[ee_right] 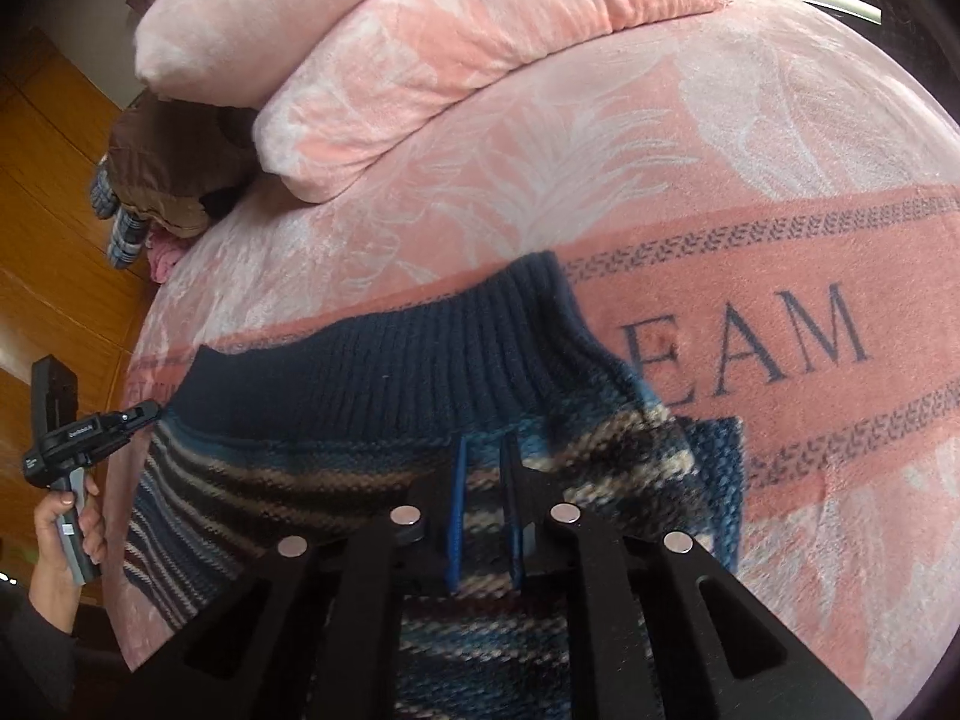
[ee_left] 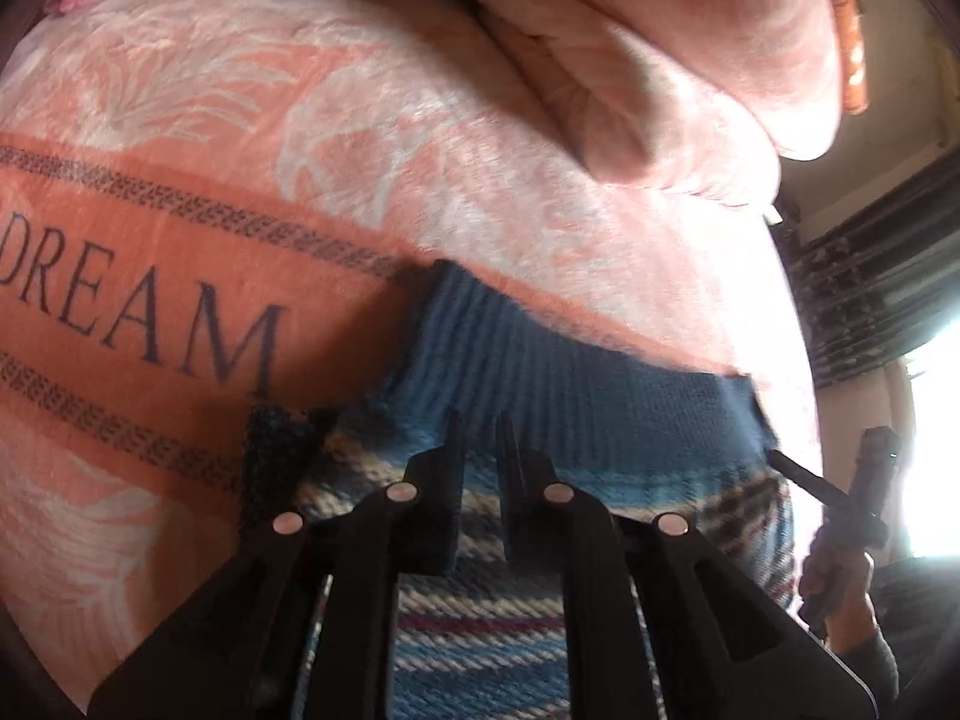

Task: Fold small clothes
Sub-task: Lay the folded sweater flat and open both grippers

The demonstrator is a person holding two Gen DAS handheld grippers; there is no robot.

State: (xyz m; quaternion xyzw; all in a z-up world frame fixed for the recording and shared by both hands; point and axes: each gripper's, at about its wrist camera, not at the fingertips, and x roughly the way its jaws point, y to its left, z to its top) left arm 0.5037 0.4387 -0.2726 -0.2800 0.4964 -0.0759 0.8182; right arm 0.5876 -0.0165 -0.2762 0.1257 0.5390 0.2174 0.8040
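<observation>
A knitted sweater (ee_left: 540, 372) (ee_right: 390, 372) with a dark blue ribbed band and blue, cream and maroon stripes lies on a pink blanket (ee_left: 180, 228) (ee_right: 660, 180) printed "DREAM". My left gripper (ee_left: 480, 420) has its fingers close together with striped knit between them. In the right wrist view the left gripper (ee_right: 150, 409) meets the sweater's left edge, and a hand holds its handle. My right gripper (ee_right: 485, 444) has blue pads (ee_right: 459, 480) set narrowly apart on the knit. Its tip (ee_left: 777, 457) touches the sweater's right edge in the left wrist view.
Two pink pillows (ee_right: 420, 60) (ee_left: 660, 60) are stacked at the head of the bed. A heap of brown and checked clothes (ee_right: 168, 180) sits at the bed's far left corner beside wooden panelling (ee_right: 48, 192). A dark curtain (ee_left: 870, 288) and a bright window (ee_left: 936, 450) lie to the right.
</observation>
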